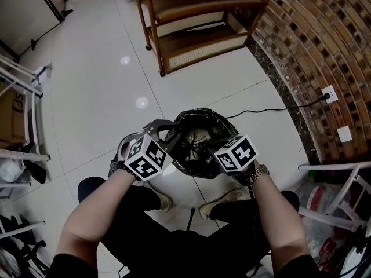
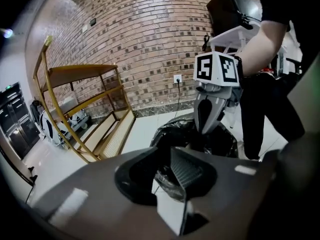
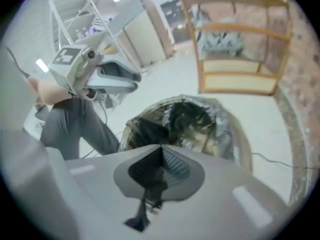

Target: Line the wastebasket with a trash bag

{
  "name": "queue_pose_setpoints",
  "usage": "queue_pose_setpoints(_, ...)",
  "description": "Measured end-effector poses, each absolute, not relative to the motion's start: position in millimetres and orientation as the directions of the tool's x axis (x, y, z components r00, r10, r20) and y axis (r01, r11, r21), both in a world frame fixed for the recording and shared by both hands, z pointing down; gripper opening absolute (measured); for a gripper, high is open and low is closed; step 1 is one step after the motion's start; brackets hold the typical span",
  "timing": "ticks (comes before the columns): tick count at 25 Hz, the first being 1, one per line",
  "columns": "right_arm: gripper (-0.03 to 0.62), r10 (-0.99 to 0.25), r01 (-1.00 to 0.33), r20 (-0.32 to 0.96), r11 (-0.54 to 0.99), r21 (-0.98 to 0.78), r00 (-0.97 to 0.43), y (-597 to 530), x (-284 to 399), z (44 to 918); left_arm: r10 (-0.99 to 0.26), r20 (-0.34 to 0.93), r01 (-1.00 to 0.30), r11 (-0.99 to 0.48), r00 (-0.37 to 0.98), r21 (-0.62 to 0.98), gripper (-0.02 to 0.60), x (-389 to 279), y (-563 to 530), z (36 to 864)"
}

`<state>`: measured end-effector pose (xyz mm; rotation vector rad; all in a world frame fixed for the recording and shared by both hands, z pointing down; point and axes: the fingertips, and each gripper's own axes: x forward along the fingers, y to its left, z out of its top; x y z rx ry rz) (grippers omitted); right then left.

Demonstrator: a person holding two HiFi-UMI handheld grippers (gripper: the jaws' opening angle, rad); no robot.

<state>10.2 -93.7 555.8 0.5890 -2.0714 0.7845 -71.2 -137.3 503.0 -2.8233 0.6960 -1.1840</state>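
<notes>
A person stands over a wastebasket [image 3: 242, 149] on the white tiled floor [image 1: 104, 97], a hand-held tool in each hand and a black trash bag [image 1: 203, 119] already sitting inside the bin with its crinkled edge gathered around the rim. The left tool [image 2: 167, 176] reaches in at the near-left edge of the basket, its jaws a little apart and pinching a bunched fold of the black plastic. The right tool [image 3: 161, 156] hangs over the near-right edge, its jaws pressed together on a thin wisp of the same film (a dark strand trails out from between them). Both tools point steeply downwards, and the person's shoes flank the basket below. Behind the bin stands a wooden shelf unit [image 1: 191, 22], and a brick wall [image 1: 313, 51] curves along the right, where a black cable [image 1: 261, 110] runs across the floor to a wall socket [image 1: 329, 94].
</notes>
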Motion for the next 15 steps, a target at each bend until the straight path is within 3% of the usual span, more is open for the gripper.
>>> queue_pose_setpoints(3,0.002,-0.263,-0.719,0.804,0.642,-0.267,-0.533,-94.8,26.7,546.9,-0.405,0.676,-0.377,-0.905,0.615,-0.198,0.066,-60.0,-131.3,492.8)
queue_pose_setpoints(6,0.002,-0.381,-0.789,0.759,0.551,-0.272,-0.528,-96.8,40.3,534.9,-0.410,0.687,-0.383,-0.901,0.600,-0.202,0.003,-53.4,-127.5,490.6)
queue_pose_setpoints(15,0.002,-0.536,-0.847,0.687,0.478,-0.233,-0.491,-85.1,41.7,509.0,-0.375,0.713,-0.419,-0.900,0.592,-0.125,0.003,-19.9,-98.7,499.9)
